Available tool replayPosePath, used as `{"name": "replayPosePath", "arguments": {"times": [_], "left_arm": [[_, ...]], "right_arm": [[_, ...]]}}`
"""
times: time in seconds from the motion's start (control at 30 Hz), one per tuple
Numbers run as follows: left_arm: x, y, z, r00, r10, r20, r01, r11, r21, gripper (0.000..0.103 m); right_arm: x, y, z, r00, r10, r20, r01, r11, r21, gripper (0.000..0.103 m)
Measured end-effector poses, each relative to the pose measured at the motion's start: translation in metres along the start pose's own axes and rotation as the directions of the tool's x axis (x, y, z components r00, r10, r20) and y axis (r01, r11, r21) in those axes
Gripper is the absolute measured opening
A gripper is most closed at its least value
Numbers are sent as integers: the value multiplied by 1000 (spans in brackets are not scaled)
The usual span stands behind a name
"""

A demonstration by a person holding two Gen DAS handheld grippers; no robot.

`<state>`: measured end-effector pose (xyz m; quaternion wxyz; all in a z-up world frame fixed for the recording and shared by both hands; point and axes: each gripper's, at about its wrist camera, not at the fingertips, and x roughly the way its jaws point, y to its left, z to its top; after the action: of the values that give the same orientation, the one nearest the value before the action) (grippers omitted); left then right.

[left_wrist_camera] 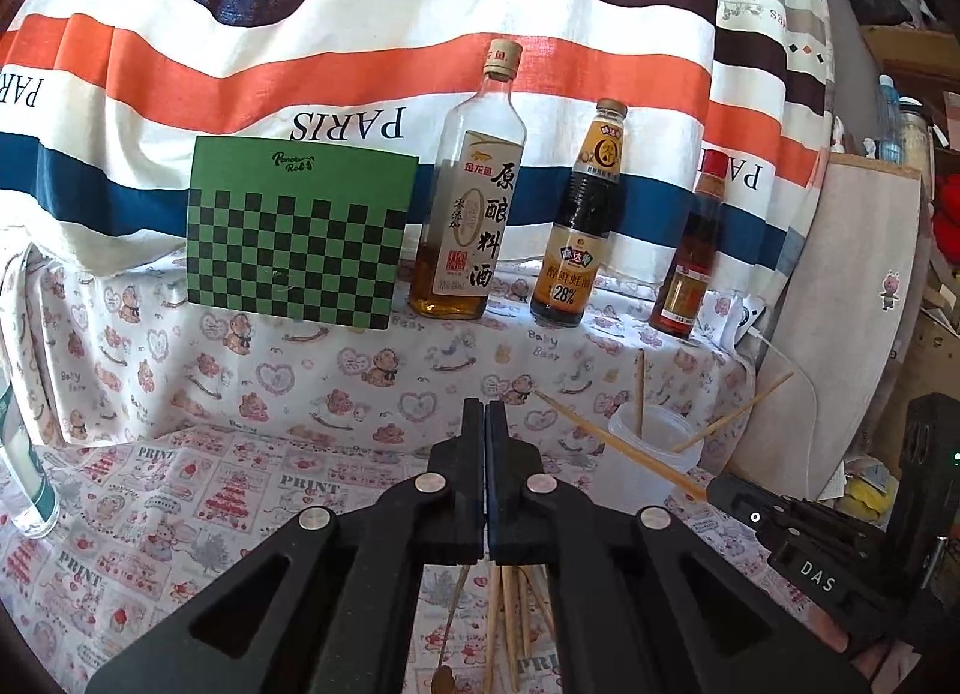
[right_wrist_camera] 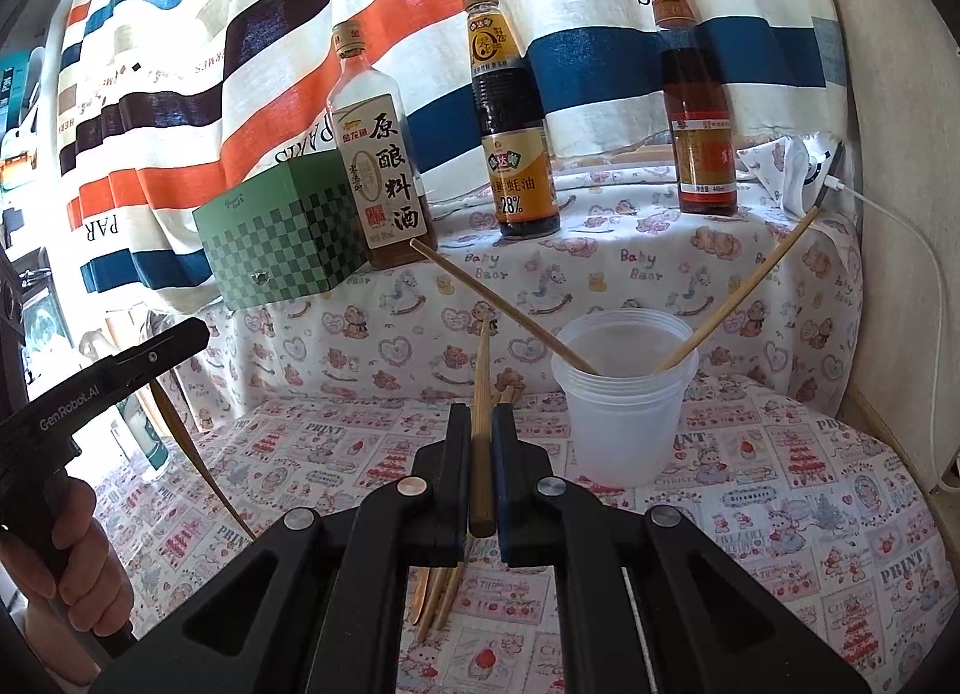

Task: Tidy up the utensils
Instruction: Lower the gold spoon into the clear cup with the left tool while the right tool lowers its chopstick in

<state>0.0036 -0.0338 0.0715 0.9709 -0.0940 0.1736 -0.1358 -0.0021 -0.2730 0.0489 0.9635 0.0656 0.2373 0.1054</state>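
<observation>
Right gripper (right_wrist_camera: pixel 481 424) clenches a round bamboo chopstick (right_wrist_camera: pixel 482 394); left gripper (left_wrist_camera: pixel 486 424) jaws pressed together, empty. Translucent plastic cup (right_wrist_camera: pixel 624 424) holds two chopsticks.

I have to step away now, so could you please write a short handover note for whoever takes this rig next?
Right tongs: shut on one chopstick, just left of the cup.
Left tongs: shut, holding nothing visible.
Done: two chopsticks lean in the cup.
Left: drop the held chopstick in, then move the loose pile on the cloth near the tongs.
</observation>
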Motion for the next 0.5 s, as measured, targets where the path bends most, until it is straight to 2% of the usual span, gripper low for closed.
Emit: {"name": "replayPosePath", "arguments": {"times": [0.17,0.23,0.37,0.5], "left_arm": [[-19,5,-6,998,-71,-3,70,996,-54,0],[-24,4,-10,997,-75,-5,75,996,-49,0],[-15,9,-28,996,-74,-53,68,993,-99,5],[-15,8,-35,997,-60,-49,56,995,-82,5]], "right_arm": [[-1,0,0,1000,-6,5,6,1000,0,8],[-1,-1,0,1000,-13,7,13,1000,5,8],[-1,-5,3,1000,-15,8,15,1000,22,7],[-1,-6,3,1000,-19,10,18,1000,22,7]]}}
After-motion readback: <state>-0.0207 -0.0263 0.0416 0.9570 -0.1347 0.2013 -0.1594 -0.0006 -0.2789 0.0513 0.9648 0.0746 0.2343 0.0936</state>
